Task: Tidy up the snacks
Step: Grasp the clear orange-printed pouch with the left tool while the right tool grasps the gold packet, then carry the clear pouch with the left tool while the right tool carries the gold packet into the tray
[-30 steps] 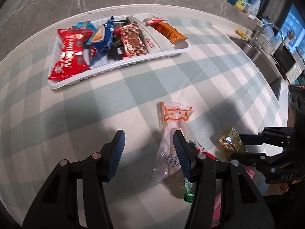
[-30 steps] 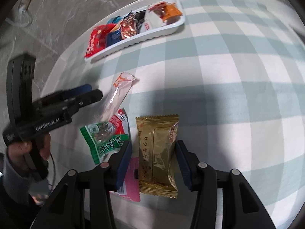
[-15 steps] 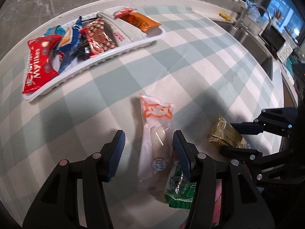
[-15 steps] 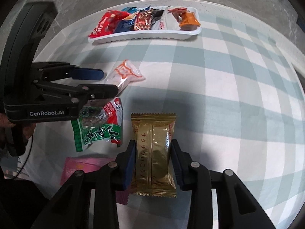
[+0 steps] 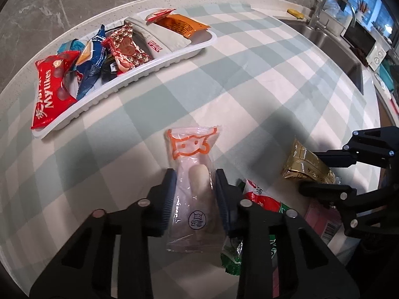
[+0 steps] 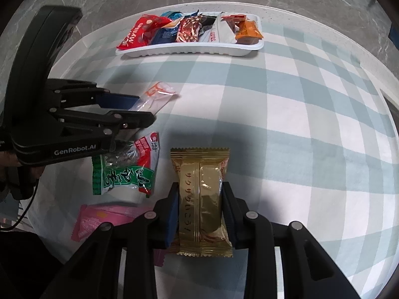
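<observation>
My left gripper [image 5: 195, 186] is shut on a clear snack packet with an orange cat print [image 5: 193, 164], its far end lying toward the tray; it also shows in the right wrist view [image 6: 159, 94]. My right gripper [image 6: 200, 194] is shut on a gold snack packet [image 6: 200, 182], seen from the left wrist view [image 5: 306, 167] at the right. A white tray [image 5: 139, 73] at the back left holds several snack packets; in the right wrist view the tray [image 6: 189, 48] lies at the far edge.
A green and red snack packet [image 6: 124, 167] and a pink packet [image 6: 99, 218] lie on the checked tablecloth between the grippers. A sink with a tap [image 5: 334, 15] sits at the far right. The round table's edge curves behind the tray.
Both grippers have closed: the left onto the clear cat-print packet, the right onto the gold packet. One second ago both were open around or beside them.
</observation>
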The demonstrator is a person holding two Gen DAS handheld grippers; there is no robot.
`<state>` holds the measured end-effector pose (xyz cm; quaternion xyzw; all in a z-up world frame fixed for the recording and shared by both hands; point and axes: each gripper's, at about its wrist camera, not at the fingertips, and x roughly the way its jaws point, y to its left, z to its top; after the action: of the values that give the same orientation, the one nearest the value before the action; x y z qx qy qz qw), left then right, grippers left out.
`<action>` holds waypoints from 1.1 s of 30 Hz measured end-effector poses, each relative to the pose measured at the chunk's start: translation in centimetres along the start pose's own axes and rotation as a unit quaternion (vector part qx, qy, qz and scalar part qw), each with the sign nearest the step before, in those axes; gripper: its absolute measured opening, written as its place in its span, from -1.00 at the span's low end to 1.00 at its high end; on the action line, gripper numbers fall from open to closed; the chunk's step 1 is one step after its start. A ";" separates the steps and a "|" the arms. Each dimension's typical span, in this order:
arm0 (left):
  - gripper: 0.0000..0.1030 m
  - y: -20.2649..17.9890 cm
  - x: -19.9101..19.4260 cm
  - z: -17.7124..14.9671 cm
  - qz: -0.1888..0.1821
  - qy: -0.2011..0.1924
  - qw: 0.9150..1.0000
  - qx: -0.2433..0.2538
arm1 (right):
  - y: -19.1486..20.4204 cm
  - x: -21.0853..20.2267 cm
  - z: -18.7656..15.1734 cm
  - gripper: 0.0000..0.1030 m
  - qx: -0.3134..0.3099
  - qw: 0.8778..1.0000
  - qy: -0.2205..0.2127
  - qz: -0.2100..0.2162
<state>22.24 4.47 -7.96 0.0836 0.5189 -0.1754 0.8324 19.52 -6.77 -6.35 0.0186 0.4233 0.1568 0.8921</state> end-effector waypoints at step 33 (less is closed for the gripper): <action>-0.56 2.3 -3.3 0.8 -0.016 -0.045 0.998 -0.045 | -3.9 -1.9 2.2 -0.35 0.097 0.992 -0.036 0.067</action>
<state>22.48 7.06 -4.73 0.0301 0.4892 -0.1687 0.8552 21.14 -10.80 -4.18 0.1391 0.4022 0.1731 0.8882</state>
